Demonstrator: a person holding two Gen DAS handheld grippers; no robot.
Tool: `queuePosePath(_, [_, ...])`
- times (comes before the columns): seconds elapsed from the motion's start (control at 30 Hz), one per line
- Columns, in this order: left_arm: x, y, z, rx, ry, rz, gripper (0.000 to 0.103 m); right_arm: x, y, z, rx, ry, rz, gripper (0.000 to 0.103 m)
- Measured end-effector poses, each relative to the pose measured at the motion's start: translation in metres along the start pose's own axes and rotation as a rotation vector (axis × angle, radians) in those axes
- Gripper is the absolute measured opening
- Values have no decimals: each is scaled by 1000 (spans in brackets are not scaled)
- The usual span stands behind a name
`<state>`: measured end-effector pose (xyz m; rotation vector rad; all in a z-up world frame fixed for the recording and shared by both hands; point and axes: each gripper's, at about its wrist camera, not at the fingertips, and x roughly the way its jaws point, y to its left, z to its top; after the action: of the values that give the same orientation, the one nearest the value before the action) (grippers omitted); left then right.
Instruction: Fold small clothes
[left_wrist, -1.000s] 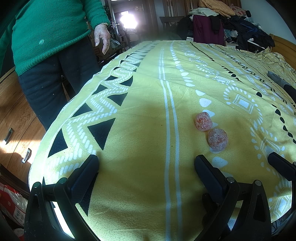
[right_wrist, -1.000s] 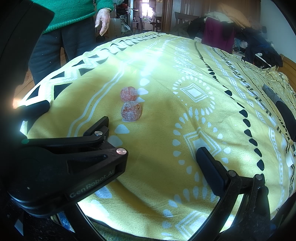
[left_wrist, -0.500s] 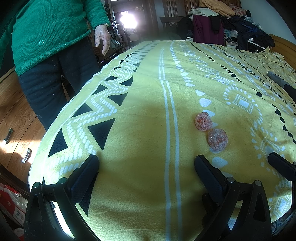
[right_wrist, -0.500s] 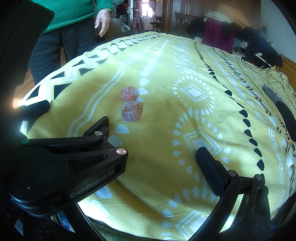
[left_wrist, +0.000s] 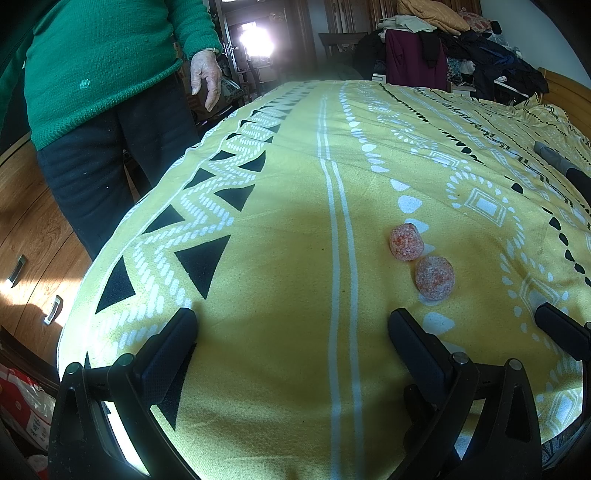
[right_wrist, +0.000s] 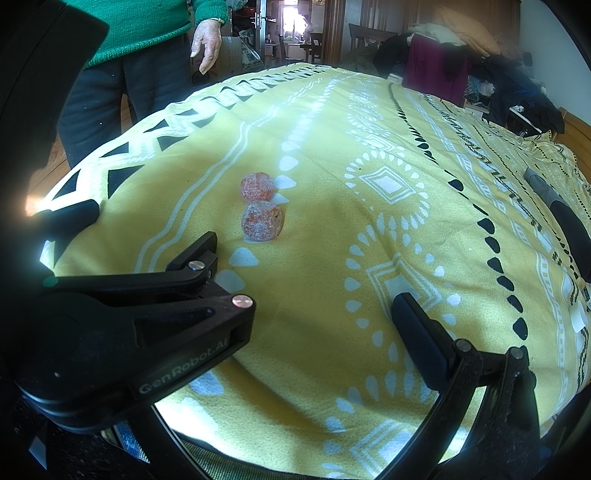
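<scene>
Left wrist view shows a bed under a yellow patterned bedspread (left_wrist: 288, 229), a person in a green sweater (left_wrist: 103, 66) standing at its far left, likely just watching. Two small orange rolled bundles (left_wrist: 406, 242) (left_wrist: 434, 277), probably socks already rolled, lie touching right of centre. Both the left hand-held gripper (left_wrist: 291, 332) and right hand-held gripper (right_wrist: 306, 280) sit spread and empty at the near edge, seemingly waiting.
</scene>
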<state>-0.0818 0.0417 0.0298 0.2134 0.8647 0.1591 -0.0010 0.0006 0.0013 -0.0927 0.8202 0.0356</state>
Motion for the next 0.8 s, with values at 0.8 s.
queuePosePath(0.8, [0,0,0,0,0,0,103,0,0,0,0,0,0,103])
